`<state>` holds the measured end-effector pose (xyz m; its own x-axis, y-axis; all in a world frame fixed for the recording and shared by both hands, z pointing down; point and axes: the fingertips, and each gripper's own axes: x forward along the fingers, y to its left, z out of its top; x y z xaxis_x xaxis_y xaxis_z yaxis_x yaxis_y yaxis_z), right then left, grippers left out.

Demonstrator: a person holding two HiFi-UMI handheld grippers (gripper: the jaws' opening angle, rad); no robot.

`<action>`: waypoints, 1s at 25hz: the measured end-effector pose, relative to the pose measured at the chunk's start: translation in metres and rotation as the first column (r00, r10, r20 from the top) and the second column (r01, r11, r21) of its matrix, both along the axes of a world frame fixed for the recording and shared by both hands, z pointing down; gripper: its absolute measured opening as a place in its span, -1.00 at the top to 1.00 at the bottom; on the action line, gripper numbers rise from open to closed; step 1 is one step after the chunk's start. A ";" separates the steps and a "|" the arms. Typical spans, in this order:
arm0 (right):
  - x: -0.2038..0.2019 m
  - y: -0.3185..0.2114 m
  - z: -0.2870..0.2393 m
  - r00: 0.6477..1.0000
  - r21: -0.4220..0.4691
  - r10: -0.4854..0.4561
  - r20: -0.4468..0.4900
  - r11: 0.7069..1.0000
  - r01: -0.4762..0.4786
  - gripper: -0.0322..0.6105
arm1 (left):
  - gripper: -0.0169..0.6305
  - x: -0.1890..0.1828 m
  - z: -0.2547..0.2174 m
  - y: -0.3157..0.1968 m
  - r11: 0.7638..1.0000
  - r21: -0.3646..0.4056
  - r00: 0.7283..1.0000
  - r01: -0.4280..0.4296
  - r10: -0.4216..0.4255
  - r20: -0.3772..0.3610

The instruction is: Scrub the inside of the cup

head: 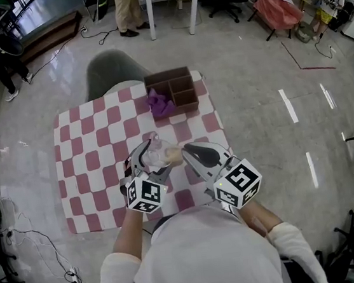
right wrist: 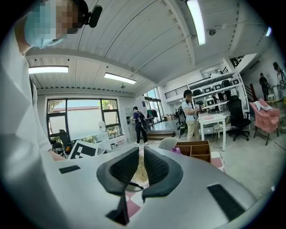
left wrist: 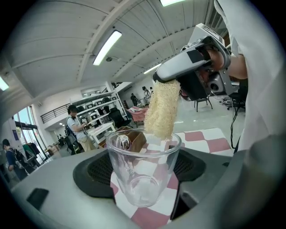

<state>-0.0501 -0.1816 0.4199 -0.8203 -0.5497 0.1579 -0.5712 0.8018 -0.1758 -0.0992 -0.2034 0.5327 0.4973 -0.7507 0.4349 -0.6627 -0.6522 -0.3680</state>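
Observation:
My left gripper (left wrist: 143, 179) is shut on a clear glass cup (left wrist: 142, 167), held upright above the checked table; the same cup (head: 158, 151) shows in the head view between both grippers. My right gripper (head: 185, 152) is shut on a pale loofah scrubber (left wrist: 162, 109), whose lower end dips just inside the cup's rim. In the right gripper view the scrubber (right wrist: 141, 169) shows as a thin strip between the nearly closed pads. The left gripper (head: 148, 159) sits just left of the right one.
A red-and-white checked cloth (head: 89, 155) covers the small table. A brown wooden divided box (head: 172, 90) with a purple cloth (head: 158, 101) stands at its far edge. A grey chair (head: 109, 72) is behind the table. People stand farther off in the room.

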 end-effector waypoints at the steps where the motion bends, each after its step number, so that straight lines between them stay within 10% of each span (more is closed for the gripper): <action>1: 0.001 -0.001 0.000 1.000 0.000 0.005 0.000 1.000 -0.005 0.72 | -0.22 -0.001 0.002 -0.002 1.000 0.001 1.000 0.004 -0.004 -0.005; 25: 0.028 -0.025 0.026 0.984 -0.055 0.151 -0.093 0.986 -0.156 0.72 | -0.22 -0.007 0.053 -0.056 0.995 -0.089 0.953 0.044 -0.069 -0.296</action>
<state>-0.0224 -0.2068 0.4459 -0.7083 -0.6548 0.2638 -0.7020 0.6926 -0.1657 -0.1066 -0.2591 0.5857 0.5715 -0.7500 0.3331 -0.7709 -0.6297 -0.0953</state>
